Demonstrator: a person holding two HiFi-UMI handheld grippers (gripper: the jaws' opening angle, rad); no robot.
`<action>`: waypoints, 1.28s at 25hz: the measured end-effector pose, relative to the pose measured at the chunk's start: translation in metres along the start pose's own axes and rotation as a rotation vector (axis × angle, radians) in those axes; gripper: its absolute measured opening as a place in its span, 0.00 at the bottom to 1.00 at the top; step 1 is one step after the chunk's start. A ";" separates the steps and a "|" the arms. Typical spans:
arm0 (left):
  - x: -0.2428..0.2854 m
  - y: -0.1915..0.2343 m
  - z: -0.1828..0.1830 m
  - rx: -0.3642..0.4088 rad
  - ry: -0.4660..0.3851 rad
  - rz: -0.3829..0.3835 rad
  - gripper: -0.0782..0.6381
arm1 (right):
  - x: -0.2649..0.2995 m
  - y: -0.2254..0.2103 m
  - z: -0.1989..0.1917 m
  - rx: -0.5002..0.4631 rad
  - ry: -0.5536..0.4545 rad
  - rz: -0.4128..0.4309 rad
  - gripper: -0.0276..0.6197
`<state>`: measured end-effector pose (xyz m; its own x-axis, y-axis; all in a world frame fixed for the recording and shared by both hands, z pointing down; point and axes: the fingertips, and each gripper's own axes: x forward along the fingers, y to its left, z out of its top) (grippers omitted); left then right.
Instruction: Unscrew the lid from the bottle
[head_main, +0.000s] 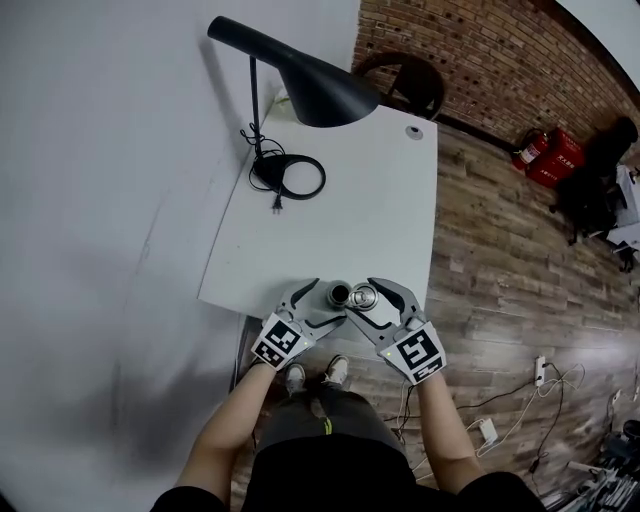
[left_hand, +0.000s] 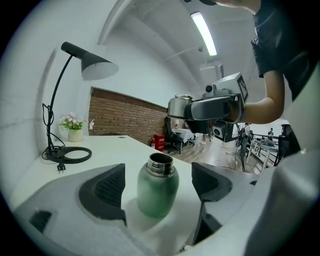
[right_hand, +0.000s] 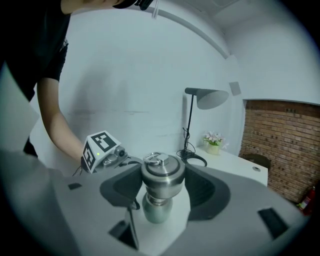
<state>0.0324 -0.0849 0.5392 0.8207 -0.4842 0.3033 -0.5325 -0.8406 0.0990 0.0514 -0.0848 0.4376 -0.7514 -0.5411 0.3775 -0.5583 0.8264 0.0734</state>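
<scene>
A green bottle (left_hand: 157, 187) stands on the white table (head_main: 340, 200) near its front edge, its steel mouth uncovered. My left gripper (left_hand: 159, 186) is open around it, with a gap between each pad and the bottle's sides. The steel lid (right_hand: 161, 172), with a ring on top, is off the bottle and my right gripper (right_hand: 161, 181) is shut on it. In the right gripper view the lid hangs just above the bottle (right_hand: 155, 210). From the head view the open bottle (head_main: 339, 294) and the lid (head_main: 365, 296) sit side by side between my left gripper (head_main: 325, 302) and right gripper (head_main: 366, 298).
A black desk lamp (head_main: 300, 75) with its ring base and cord (head_main: 288, 178) stands at the table's far left. A small flower pot (left_hand: 75, 131) sits by the wall. Wooden floor (head_main: 500, 260) and a brick wall (head_main: 470, 50) lie to the right.
</scene>
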 end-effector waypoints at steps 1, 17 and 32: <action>-0.003 0.000 -0.001 -0.007 0.001 0.003 0.66 | -0.002 -0.001 0.003 0.002 -0.008 -0.014 0.45; -0.069 0.032 0.064 -0.073 -0.087 0.164 0.44 | -0.028 -0.003 0.055 -0.081 -0.028 -0.127 0.45; -0.156 0.073 0.155 -0.017 -0.208 0.458 0.14 | -0.067 -0.055 0.086 0.007 -0.079 -0.274 0.45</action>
<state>-0.1028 -0.1085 0.3523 0.5246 -0.8422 0.1243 -0.8497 -0.5270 0.0154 0.1022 -0.1080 0.3289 -0.5974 -0.7546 0.2713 -0.7464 0.6470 0.1559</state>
